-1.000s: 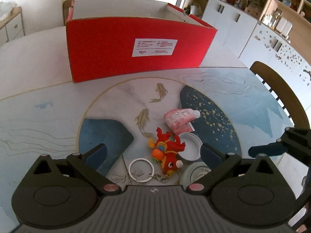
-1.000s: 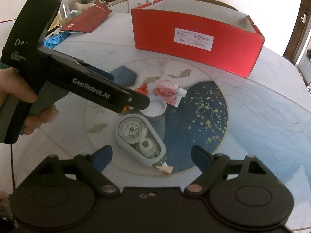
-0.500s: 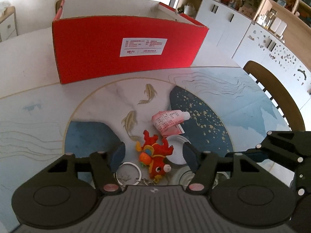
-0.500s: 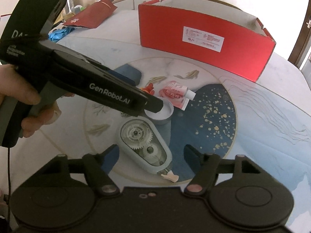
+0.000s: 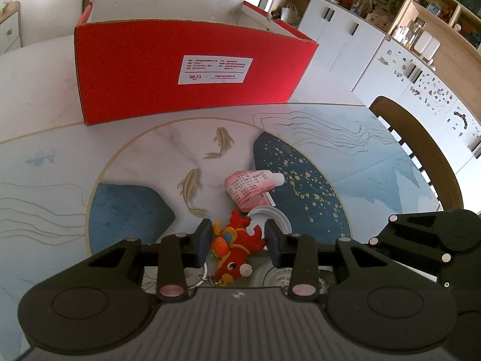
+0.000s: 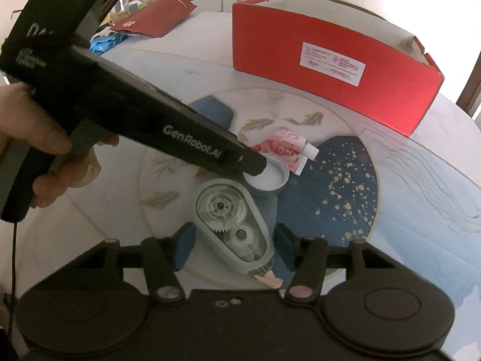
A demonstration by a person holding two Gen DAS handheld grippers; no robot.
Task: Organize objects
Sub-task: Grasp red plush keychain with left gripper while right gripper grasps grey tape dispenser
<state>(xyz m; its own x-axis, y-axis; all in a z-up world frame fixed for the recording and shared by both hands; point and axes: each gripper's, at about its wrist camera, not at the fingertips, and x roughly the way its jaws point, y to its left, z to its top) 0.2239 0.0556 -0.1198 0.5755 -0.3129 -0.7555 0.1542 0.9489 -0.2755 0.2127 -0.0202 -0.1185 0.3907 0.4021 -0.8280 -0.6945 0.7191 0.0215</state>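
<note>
jaws of the left gripper (image 5: 237,242) have just been closing around a red dragon keychain (image 5: 234,248) at lower centre, contact unclear; right gripper (image 6: 234,243) jaws, also closing, flank a grey correction-tape dispenser (image 6: 233,225) without touching. the painted table (image 5: 345,156) carries a red box (image 5: 192,72) at top. only the right view shows a hand (image 6: 45,150).

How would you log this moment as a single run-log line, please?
left gripper: closing around red toy keychain | right gripper: closing around correction tape | red box: nothing placed yet
</note>
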